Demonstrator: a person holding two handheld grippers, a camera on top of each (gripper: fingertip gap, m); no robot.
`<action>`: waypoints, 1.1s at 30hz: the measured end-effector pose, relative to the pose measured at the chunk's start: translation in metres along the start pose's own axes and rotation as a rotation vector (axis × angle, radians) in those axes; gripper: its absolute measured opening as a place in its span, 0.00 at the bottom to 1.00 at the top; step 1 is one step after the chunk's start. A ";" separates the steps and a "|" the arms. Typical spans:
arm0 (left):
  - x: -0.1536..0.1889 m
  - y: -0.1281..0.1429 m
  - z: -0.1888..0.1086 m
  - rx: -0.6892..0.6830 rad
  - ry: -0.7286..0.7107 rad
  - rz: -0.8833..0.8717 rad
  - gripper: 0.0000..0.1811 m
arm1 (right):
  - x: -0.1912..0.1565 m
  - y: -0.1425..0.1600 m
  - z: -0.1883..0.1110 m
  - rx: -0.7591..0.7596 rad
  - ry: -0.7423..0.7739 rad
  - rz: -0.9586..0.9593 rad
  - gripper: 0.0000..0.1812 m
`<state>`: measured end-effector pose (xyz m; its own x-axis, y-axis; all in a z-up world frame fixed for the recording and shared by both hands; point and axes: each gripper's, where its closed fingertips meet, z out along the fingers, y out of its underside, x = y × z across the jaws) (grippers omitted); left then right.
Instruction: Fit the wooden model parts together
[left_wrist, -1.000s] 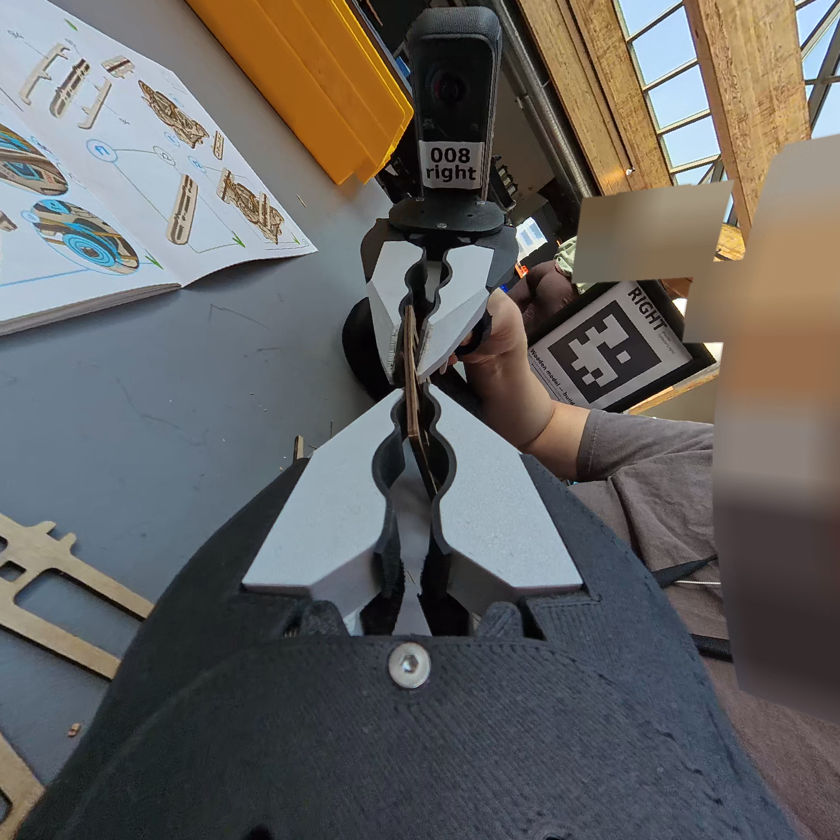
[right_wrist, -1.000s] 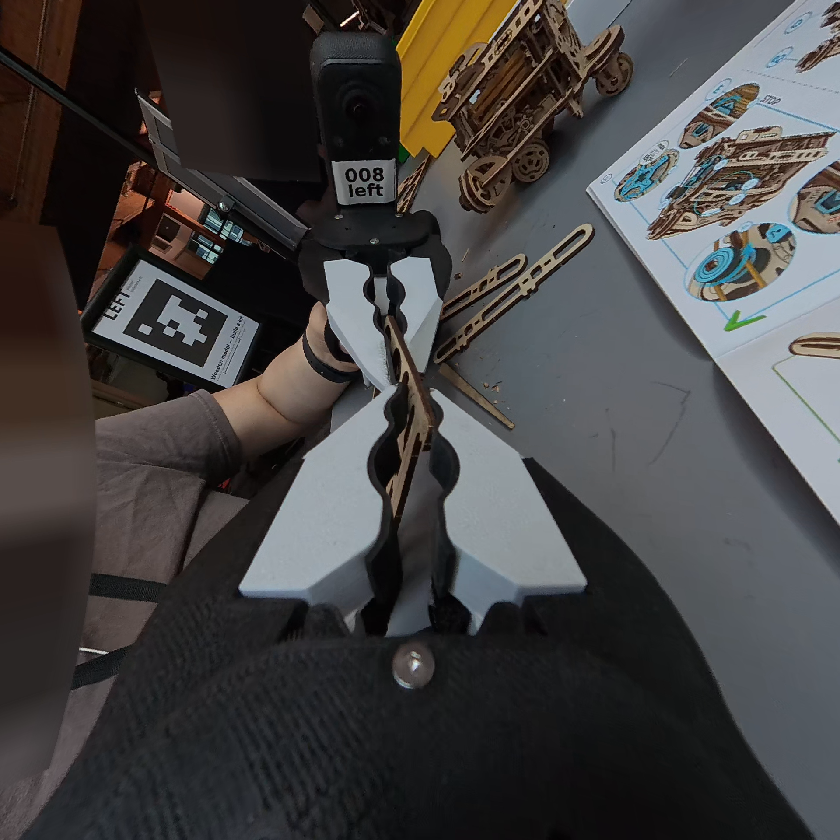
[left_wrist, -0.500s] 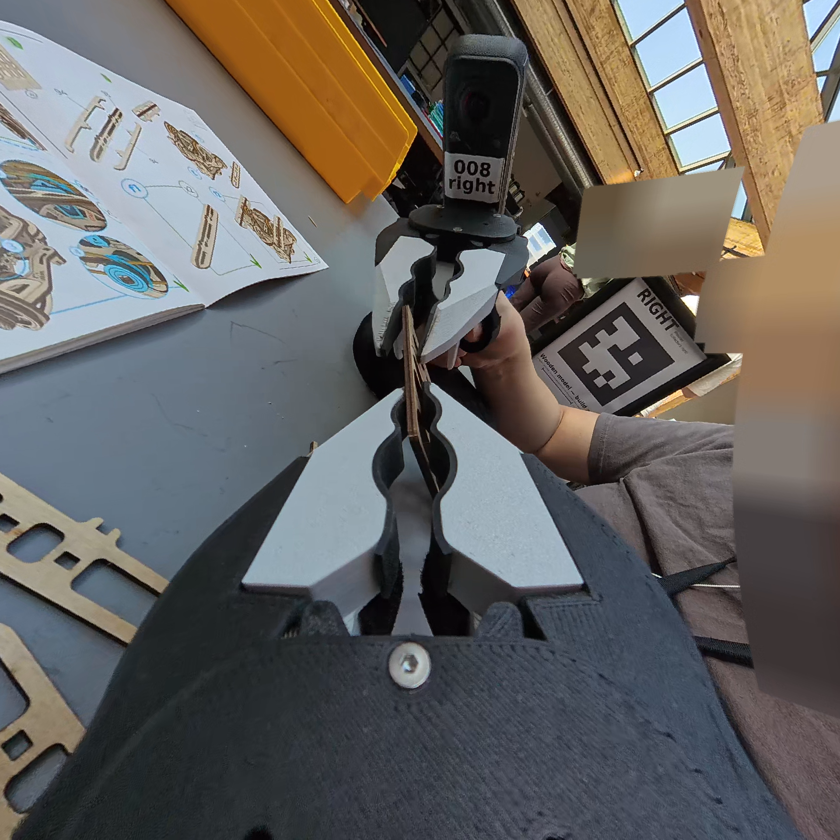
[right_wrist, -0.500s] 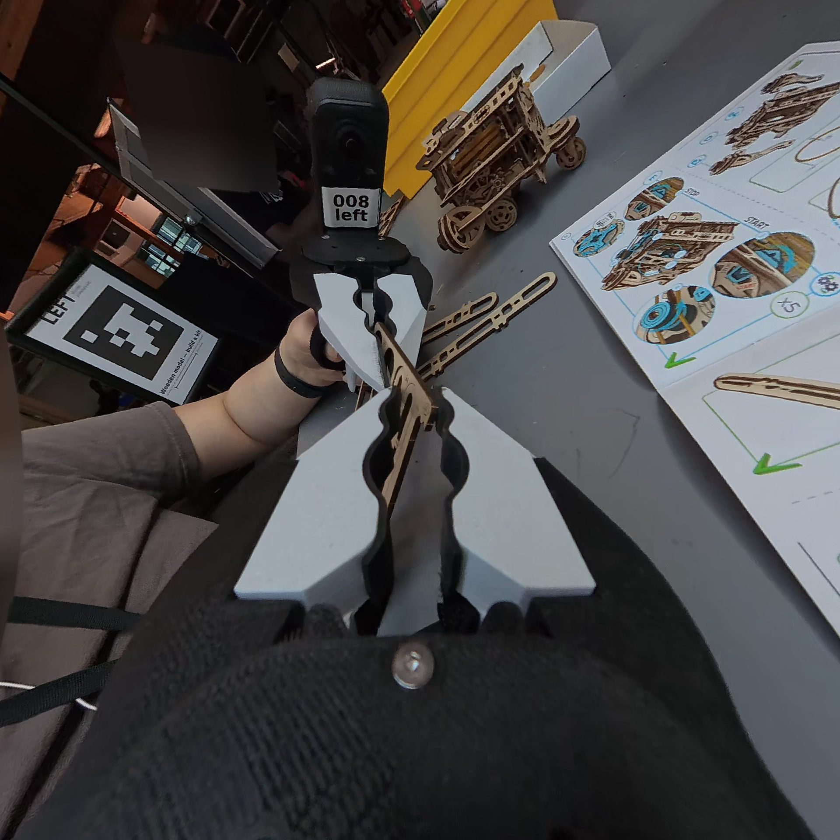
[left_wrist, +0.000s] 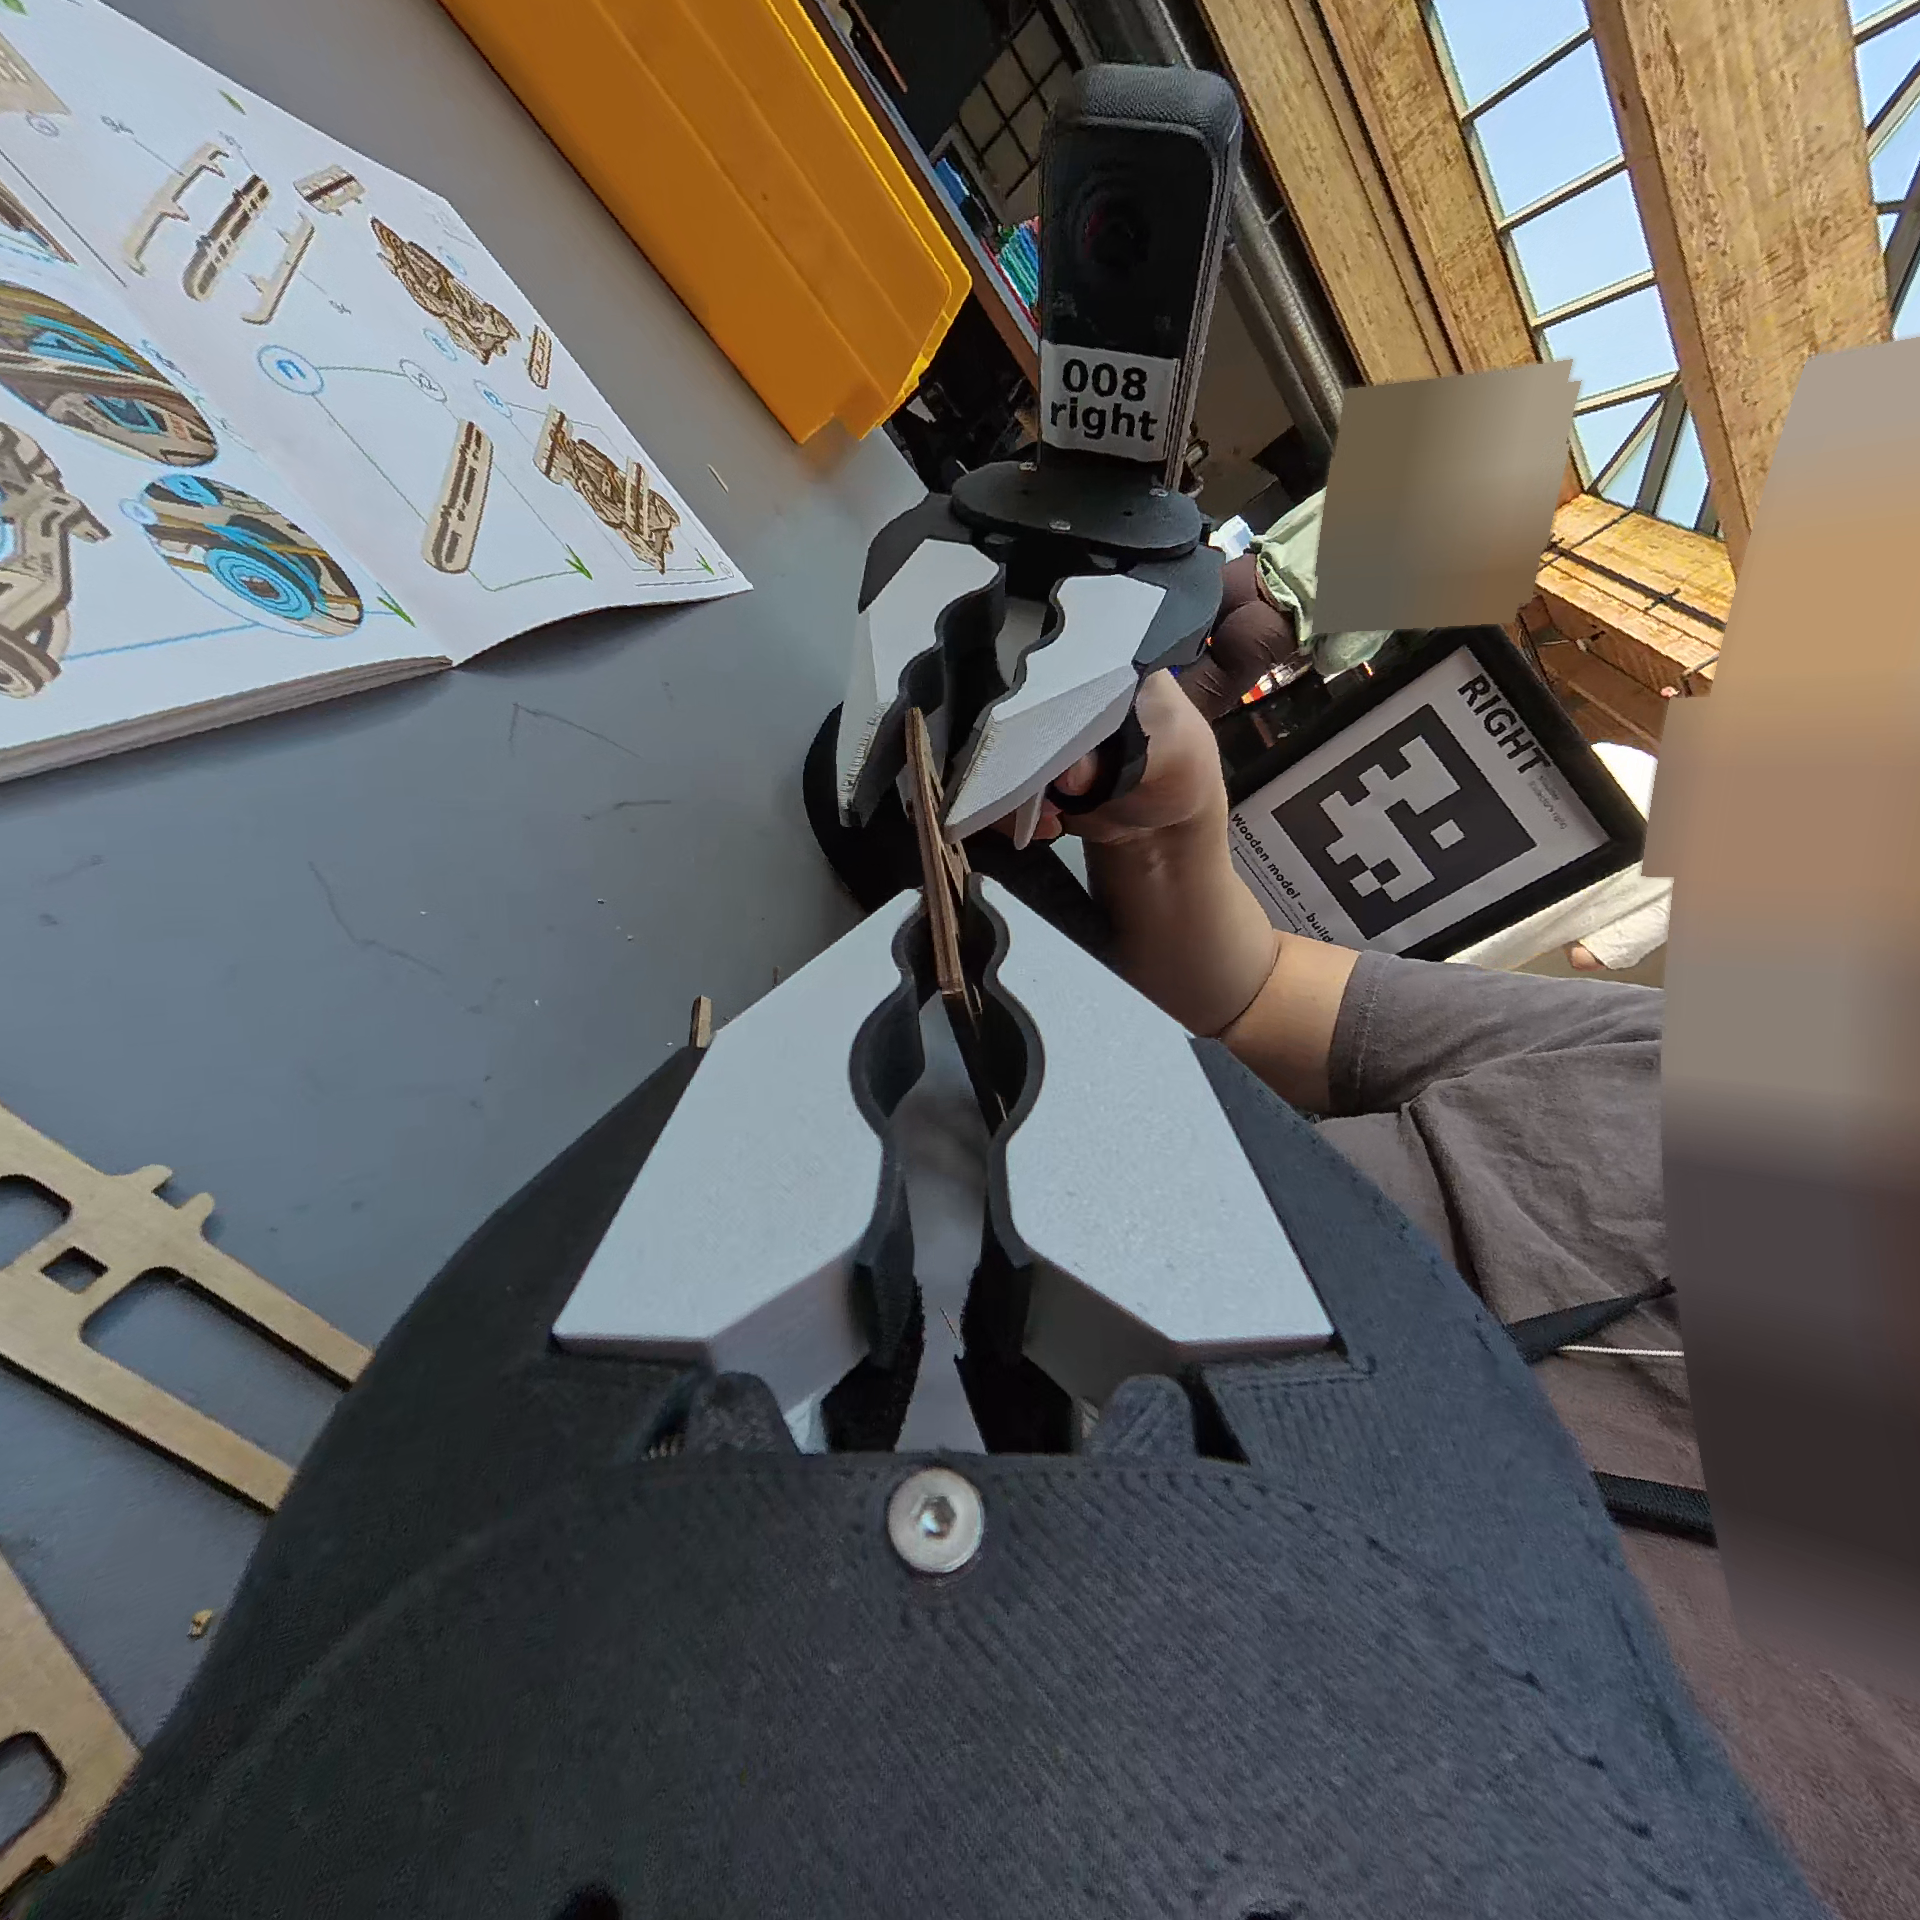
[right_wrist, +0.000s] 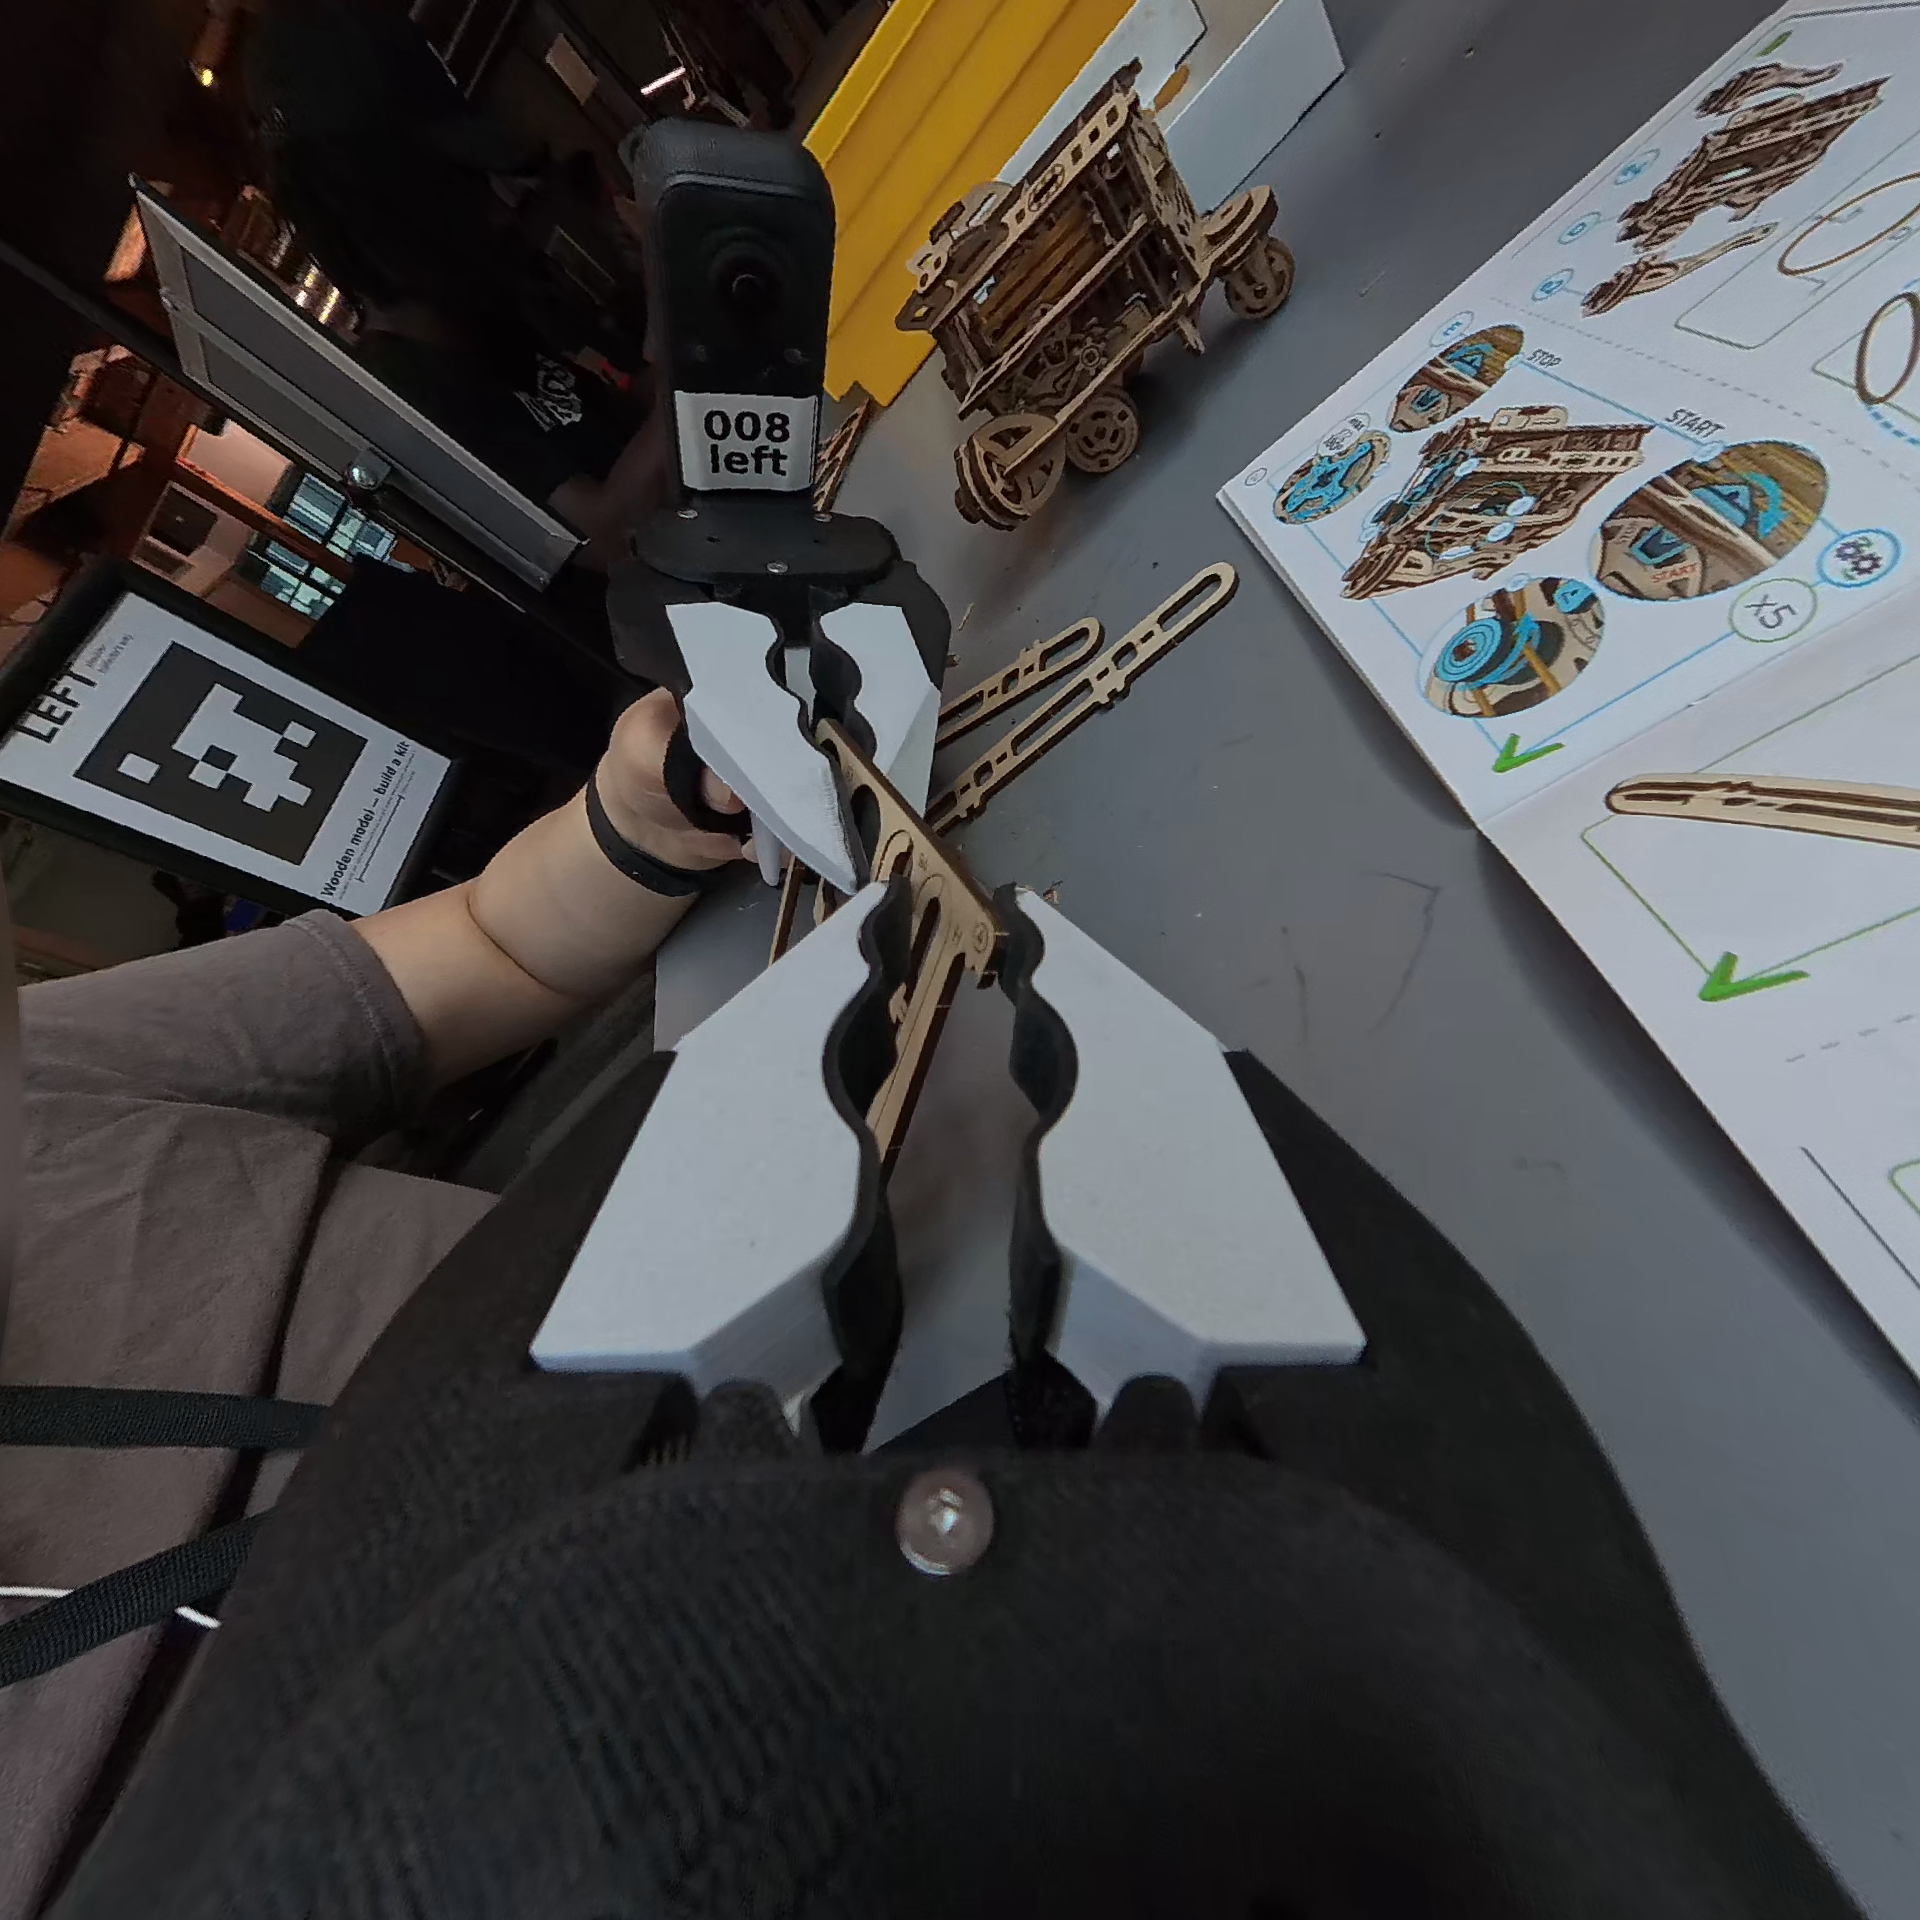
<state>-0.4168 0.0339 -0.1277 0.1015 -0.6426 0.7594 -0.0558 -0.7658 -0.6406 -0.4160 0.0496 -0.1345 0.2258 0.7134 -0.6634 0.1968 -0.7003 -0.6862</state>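
Note:
A thin flat wooden strip with slots (right_wrist: 914, 914) spans between my two grippers above the grey table (left_wrist: 364, 935); it shows edge-on in the left wrist view (left_wrist: 935, 862). My left gripper (left_wrist: 948, 902) is shut on one end of it, and also shows in the right wrist view (right_wrist: 847, 831). My right gripper (right_wrist: 948, 899) is open: the strip lies in the gap, close to its left finger (right_wrist: 748, 1122). It shows open in the left wrist view too (left_wrist: 912, 816), with the strip between its tips.
An open instruction booklet (left_wrist: 260, 416) (right_wrist: 1662, 623) lies on the table. A built wooden cart model (right_wrist: 1081, 343) and loose slotted strips (right_wrist: 1070, 675) lie beyond. There are a yellow bin (left_wrist: 727, 187), a cut-out plywood sheet (left_wrist: 125, 1299), and the person's arms at the table edge. Less than 4 cm separates the two grippers' tips. From either gripper's tips it is about 20 cm to the built wooden cart model (right_wrist: 1081, 343).
My right gripper's jaws have opened and let go of the strip, which stays in my left gripper. Both grippers have shifted a little over the table.

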 end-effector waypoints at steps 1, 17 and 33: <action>0.000 0.000 0.000 0.001 0.002 -0.007 0.00 | 0.001 0.001 0.000 -0.003 0.004 -0.003 0.08; -0.007 -0.003 -0.004 0.008 -0.022 0.044 0.01 | -0.001 0.007 -0.001 -0.029 0.000 0.014 0.11; -0.005 -0.005 -0.006 0.019 -0.025 0.025 0.00 | -0.006 0.020 0.007 -0.101 -0.028 -0.012 0.08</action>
<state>-0.4234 0.0406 -0.1278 0.1249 -0.6603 0.7405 -0.0396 -0.7491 -0.6613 -0.4206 0.0314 -0.1461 0.1967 0.7215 -0.6639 0.2952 -0.6893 -0.6616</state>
